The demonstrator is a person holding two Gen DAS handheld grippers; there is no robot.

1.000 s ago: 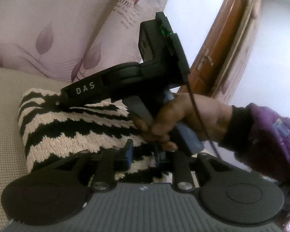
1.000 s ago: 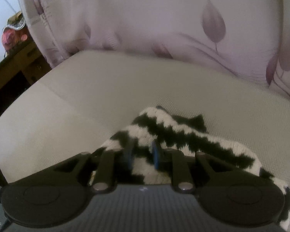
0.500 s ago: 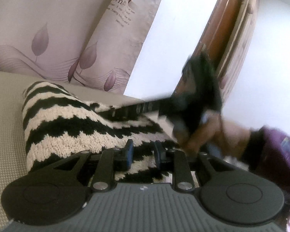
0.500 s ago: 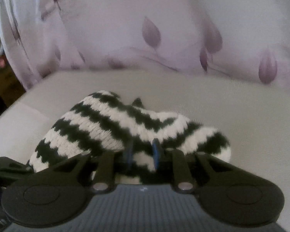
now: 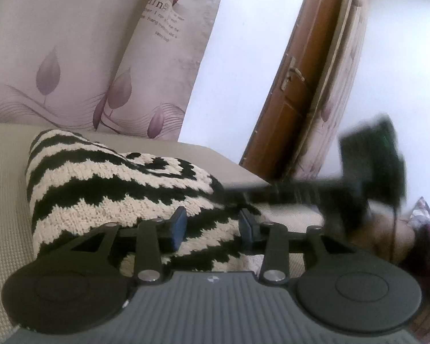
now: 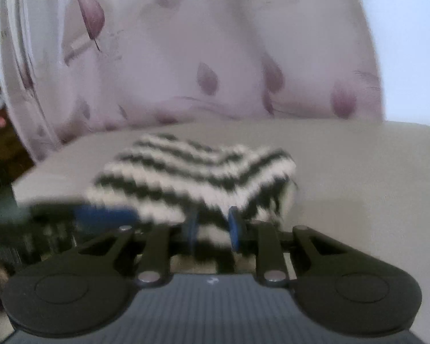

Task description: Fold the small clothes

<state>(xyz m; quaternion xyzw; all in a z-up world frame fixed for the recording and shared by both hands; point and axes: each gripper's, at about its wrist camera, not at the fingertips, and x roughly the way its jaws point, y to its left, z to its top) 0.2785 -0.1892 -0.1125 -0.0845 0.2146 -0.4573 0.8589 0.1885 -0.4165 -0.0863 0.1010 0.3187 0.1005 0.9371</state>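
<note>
- Left wrist view: the left gripper [image 5: 212,226] is seen with its jaws opening, wider apart than a second ago; the striped knit garment [image 5: 114,189] lies between the blue pads [image 5: 178,225], which no longer press on it, so it is released. The garment rests bunched on the beige cushion [image 5: 3,200], at the near left. The right gripper [image 5: 315,192], which stood over the garment a second ago, is now blurred at the right, reaching the garment's right edge.
- Right wrist view: the right gripper [image 6: 212,229] is seen with jaws opening a little, yet a fold of the garment [image 6: 192,172] is still pinched between them. The garment now lies flatter and doubled over, so a fold is judged just laid.
- Only the left view shows the wooden door [image 5: 295,86]; only the right view shows the folded top.
</note>
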